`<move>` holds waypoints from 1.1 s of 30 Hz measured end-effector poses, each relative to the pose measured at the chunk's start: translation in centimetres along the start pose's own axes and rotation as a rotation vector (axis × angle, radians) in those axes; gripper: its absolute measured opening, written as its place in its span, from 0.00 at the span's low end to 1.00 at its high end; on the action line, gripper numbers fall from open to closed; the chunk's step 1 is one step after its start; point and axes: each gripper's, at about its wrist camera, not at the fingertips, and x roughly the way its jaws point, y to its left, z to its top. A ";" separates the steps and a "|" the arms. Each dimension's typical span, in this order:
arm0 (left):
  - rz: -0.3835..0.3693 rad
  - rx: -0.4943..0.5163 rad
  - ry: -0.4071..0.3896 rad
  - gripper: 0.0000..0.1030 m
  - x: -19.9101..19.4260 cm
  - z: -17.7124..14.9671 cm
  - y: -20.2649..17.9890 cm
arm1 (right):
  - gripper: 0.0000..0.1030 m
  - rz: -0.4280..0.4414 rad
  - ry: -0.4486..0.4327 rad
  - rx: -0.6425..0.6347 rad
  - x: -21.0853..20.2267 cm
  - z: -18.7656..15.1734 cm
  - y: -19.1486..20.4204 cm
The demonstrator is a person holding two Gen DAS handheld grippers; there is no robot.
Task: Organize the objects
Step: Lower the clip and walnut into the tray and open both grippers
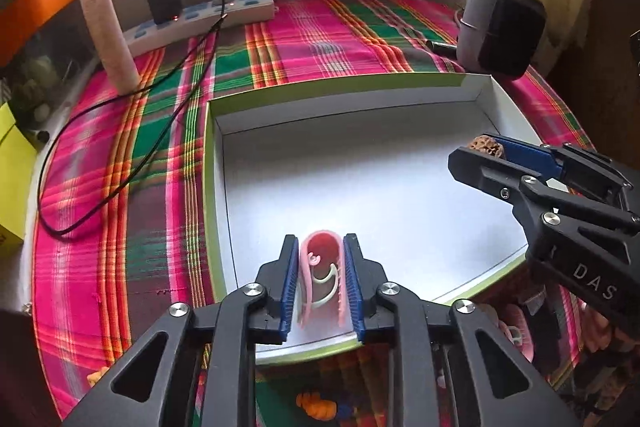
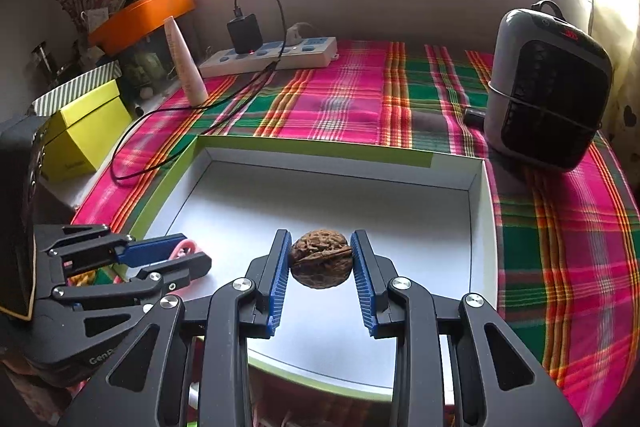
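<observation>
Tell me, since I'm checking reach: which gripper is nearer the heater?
Right. The right gripper, holding a walnut, is on the heater's side of the box; the left gripper is at the near-left edge.

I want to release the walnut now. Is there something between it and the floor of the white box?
Nothing visible. The right gripper holds the walnut over bare floor of the white box.

- Two black claws with blue ribbed pads, mine: left claw (image 1: 322, 279), right claw (image 2: 322, 263).
- One wrinkled brown walnut (image 2: 321, 259).
- One squashed pink rubber ring (image 1: 322, 267).
- One shallow white cardboard box with green rim (image 2: 312, 145).
- One white power strip (image 2: 272, 57).
- One black plug-in charger (image 2: 244, 33).
- One grey-and-black heater (image 2: 548, 87).
- One pale pink tube (image 2: 186, 67).
- One yellow carton (image 2: 86, 131).
</observation>
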 end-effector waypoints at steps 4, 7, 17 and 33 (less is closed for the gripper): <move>0.003 -0.028 -0.013 0.19 0.2 0.5 0.5 | 0.31 -0.005 0.004 -0.002 0.4 0.2 -0.1; 0.000 -0.048 -0.027 0.19 0.5 1.4 0.9 | 0.31 -0.005 0.009 0.002 0.8 0.6 -0.2; 0.007 -0.086 -0.036 0.19 2.3 4.6 1.9 | 0.31 -0.024 0.047 -0.010 2.7 2.2 -0.3; 0.016 -0.087 -0.043 0.19 3.5 5.4 2.0 | 0.31 -0.059 0.085 -0.012 5.1 3.5 -1.0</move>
